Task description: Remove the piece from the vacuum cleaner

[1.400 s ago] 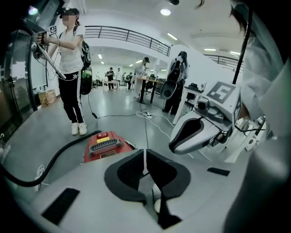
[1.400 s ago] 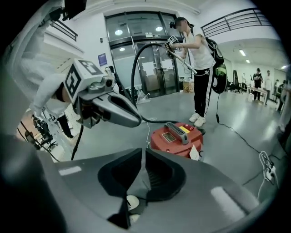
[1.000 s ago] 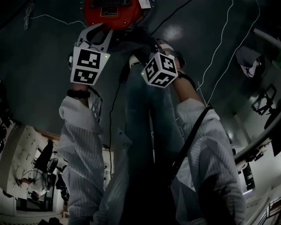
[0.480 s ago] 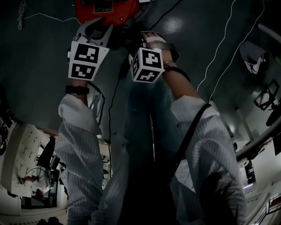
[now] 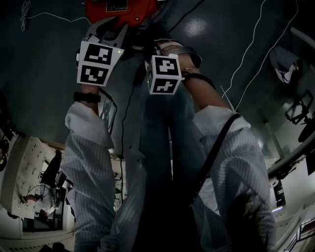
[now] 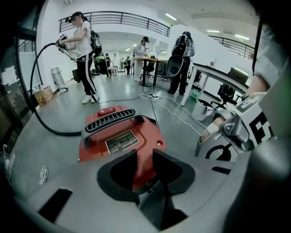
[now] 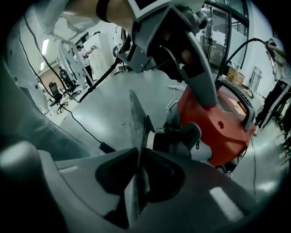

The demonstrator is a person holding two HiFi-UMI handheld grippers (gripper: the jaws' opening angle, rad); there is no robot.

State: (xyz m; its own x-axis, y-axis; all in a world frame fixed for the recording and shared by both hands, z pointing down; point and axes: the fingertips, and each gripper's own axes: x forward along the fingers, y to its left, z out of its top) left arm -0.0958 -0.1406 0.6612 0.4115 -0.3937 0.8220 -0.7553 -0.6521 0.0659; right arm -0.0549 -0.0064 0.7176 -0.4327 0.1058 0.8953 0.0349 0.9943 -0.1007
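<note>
Vacuum cleaner [image 6: 146, 133] amid open floor [image 6: 122, 98]

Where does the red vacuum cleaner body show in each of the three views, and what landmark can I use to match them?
Head view: the red plastic vacuum cleaner body is at the top edge, left of centre, beyond the marker cubes.
Left gripper view: it is at the centre, just above the jaws.
Right gripper view: it is right of centre.
Shared landmark: the left gripper, at the body's near edge.
</note>
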